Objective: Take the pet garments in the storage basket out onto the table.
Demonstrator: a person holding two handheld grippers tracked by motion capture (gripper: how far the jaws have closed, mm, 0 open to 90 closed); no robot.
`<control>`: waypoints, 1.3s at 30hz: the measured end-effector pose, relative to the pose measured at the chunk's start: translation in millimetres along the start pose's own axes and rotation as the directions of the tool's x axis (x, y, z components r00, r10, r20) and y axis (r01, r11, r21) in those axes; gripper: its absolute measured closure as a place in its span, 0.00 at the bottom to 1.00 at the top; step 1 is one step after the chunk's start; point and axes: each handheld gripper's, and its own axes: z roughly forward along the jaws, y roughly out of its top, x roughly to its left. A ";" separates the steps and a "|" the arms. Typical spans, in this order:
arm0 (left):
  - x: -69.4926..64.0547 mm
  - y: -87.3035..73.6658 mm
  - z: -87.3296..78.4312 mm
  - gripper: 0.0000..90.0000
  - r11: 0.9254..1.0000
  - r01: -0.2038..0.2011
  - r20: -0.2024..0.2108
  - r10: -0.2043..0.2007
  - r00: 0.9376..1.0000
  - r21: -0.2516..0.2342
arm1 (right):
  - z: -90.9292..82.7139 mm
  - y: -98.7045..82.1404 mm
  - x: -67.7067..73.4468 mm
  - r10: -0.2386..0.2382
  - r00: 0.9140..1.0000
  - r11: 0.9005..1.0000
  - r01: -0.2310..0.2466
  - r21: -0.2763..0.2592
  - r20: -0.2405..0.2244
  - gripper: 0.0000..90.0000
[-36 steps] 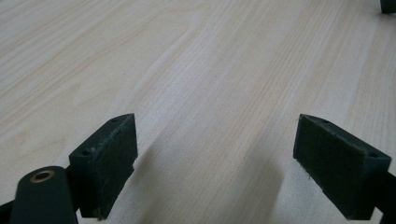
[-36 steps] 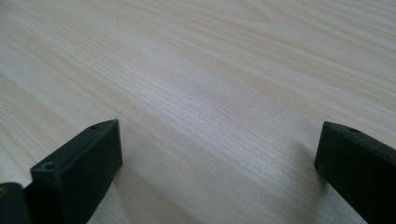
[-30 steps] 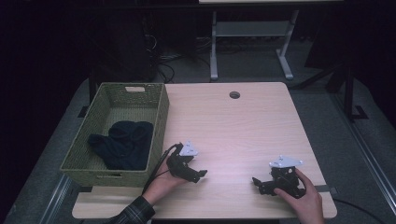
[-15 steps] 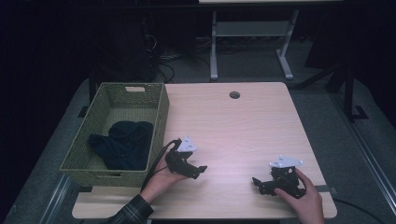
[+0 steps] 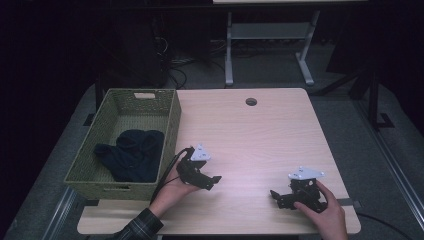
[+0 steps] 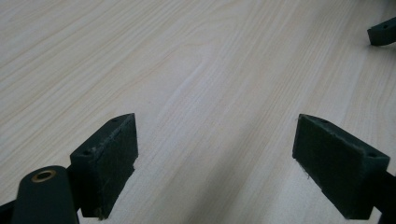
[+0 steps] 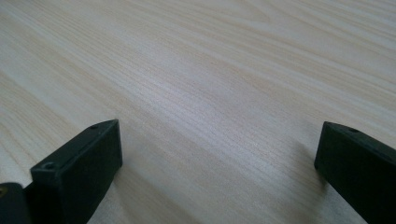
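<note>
My left gripper (image 5: 212, 180) hovers low over the light wood table (image 5: 250, 135), just right of the basket, held in a hand with a plaid sleeve. In the left gripper view it (image 6: 215, 126) stands open with bare wood between its jaws. My right gripper (image 5: 275, 194) rests near the table's front right, pointing left. In its own view it (image 7: 219, 128) is wide open over bare wood. A tip of the right gripper (image 6: 383, 31) shows at the top right of the left gripper view.
A green woven basket (image 5: 172, 125) stands on the table's left side with a dark cloth (image 5: 132, 155) lying inside. A round cable hole (image 5: 251, 101) sits near the far edge. Beyond the table are a metal stand and cables on the floor.
My left gripper has shifted slightly away from the front edge. The right gripper has stayed where it was.
</note>
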 end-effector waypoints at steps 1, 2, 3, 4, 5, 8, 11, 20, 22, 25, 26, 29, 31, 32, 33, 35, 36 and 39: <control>-0.1 0.9 -1.5 0.15 1.000 0.001 -0.001 -0.001 1.000 -0.009 | 0.0 0.0 0.0 0.000 1.000 1.000 0.000 0.000 0.000 0.01; -0.2 1.6 -2.7 0.15 1.000 0.005 0.001 -0.005 1.000 -0.010 | -0.1 0.0 0.1 0.001 1.000 1.000 -0.001 0.001 -0.001 0.01; 0.0 2.3 -3.8 0.15 1.000 0.004 0.003 -0.004 1.000 -0.012 | 0.0 -0.1 0.1 0.002 1.000 1.000 -0.002 0.000 -0.001 0.01; 0.0 3.0 -4.5 0.15 1.000 0.008 0.007 -0.008 1.000 -0.016 | 0.0 0.0 0.0 0.000 1.000 1.000 0.000 0.000 0.000 0.01; 0.0 3.4 -5.2 0.15 1.000 0.008 0.008 -0.008 1.000 -0.015 | 0.0 -0.1 0.0 0.000 1.000 1.000 0.000 -0.001 -0.001 0.01; -0.3 4.0 -6.2 0.15 1.000 0.009 0.012 -0.009 1.000 -0.014 | 0.0 0.0 0.0 0.000 1.000 1.000 0.000 -0.001 -0.001 0.01; -0.7 6.8 -8.4 0.15 1.000 0.000 0.015 0.000 1.000 -0.008 | 0.0 0.0 0.0 0.000 1.000 1.000 0.000 0.000 -0.001 0.01; -0.7 13.5 -14.8 0.15 1.000 -0.012 0.020 0.012 1.000 -0.017 | 0.0 0.0 0.0 0.000 1.000 1.000 0.000 0.000 0.001 0.01; -0.4 15.1 -16.4 0.15 1.000 -0.015 0.021 0.015 1.000 -0.019 | 0.0 -0.1 0.0 0.000 1.000 1.000 0.000 0.000 0.001 0.01; -0.2 17.2 -18.4 0.15 1.000 -0.020 0.022 0.021 1.000 -0.024 | 0.0 -0.1 0.0 0.000 1.000 1.000 0.000 0.000 0.000 0.01; -0.5 18.2 -19.4 0.15 0.999 -0.019 0.023 0.020 1.000 -0.026 | 0.0 0.0 0.0 0.000 1.000 1.000 0.000 -0.001 0.001 0.01; 0.3 20.6 -22.1 0.15 0.999 -0.022 0.023 0.023 0.999 -0.028 | 0.0 0.0 0.0 0.001 1.000 1.000 -0.001 0.000 0.000 0.01; 1.2 22.0 -23.0 0.15 0.999 -0.018 0.032 0.019 0.999 -0.034 | 0.0 0.0 0.0 0.001 1.000 1.000 -0.001 0.000 -0.001 0.01; 1.3 23.0 -23.5 0.15 0.999 -0.016 0.037 0.017 0.999 -0.035 | -0.1 -0.1 0.1 0.002 1.000 1.000 -0.002 0.001 -0.001 0.01; 1.8 24.1 -24.2 0.15 0.999 -0.024 0.036 0.025 0.999 -0.033 | 0.0 0.0 0.0 0.000 1.000 1.000 0.000 0.000 0.000 0.01; 2.1 26.0 -25.5 0.15 0.999 -0.022 0.040 0.024 0.999 -0.041 | -0.1 0.0 0.1 0.001 1.000 1.000 -0.001 0.000 0.000 0.00; 2.9 27.5 -27.3 0.15 0.999 -0.025 0.040 0.026 0.999 -0.039 | 0.0 0.0 0.0 0.000 1.000 1.000 0.000 0.000 0.000 0.01; 4.8 30.8 -30.3 0.15 0.998 -0.025 0.037 0.027 0.999 -0.050 | 0.0 -0.1 0.0 0.001 1.000 1.000 -0.001 0.000 0.000 0.01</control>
